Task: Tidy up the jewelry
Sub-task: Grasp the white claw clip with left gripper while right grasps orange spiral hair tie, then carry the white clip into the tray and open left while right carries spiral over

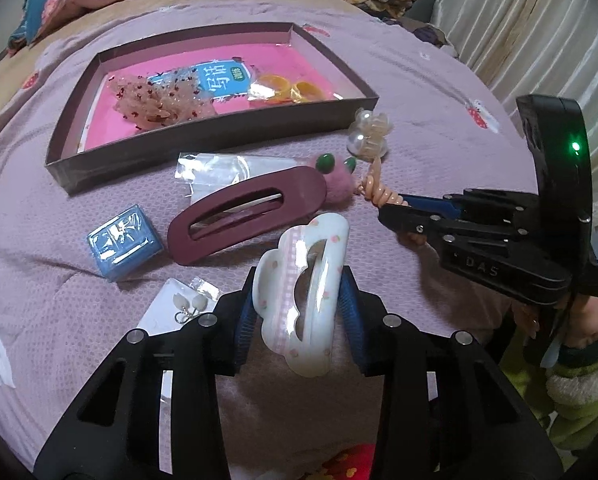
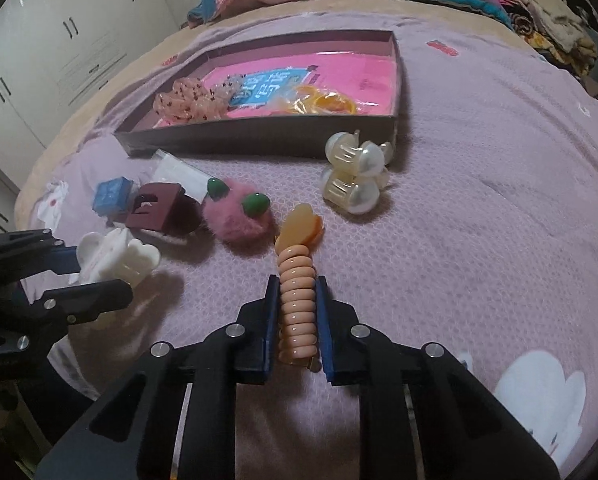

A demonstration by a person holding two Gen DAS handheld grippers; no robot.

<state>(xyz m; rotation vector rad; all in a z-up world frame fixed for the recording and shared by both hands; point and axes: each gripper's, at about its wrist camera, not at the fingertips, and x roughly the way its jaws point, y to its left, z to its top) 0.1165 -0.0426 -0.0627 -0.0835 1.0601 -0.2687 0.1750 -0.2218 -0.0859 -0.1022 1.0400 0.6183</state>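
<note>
Our left gripper (image 1: 299, 300) holds the white cloud-shaped hair clip (image 1: 303, 292) between its blue-padded fingers (image 1: 243, 324), lifted over the bed (image 1: 419, 92). To our right, the right gripper (image 1: 395, 210) pinches the peach spiral hair tie (image 1: 379, 192). On the purple blanket we note a maroon oval clip (image 1: 243, 216), a pink fuzzy ball (image 1: 339, 184), a pearl claw clip (image 1: 367, 136), a blue box (image 1: 125, 242) and earrings on a card (image 1: 189, 306). The dark tray (image 1: 139, 156) beyond holds a speckled scrunchie (image 1: 155, 100) and orange rings (image 1: 287, 88).

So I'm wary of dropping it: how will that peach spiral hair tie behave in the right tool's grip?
The spiral hair tie looks glossy, so it may slip between the right tool pads. Its stacked coils suggest it will squash and stretch. Its heart charm sticks out unsupported and may droop.
</note>
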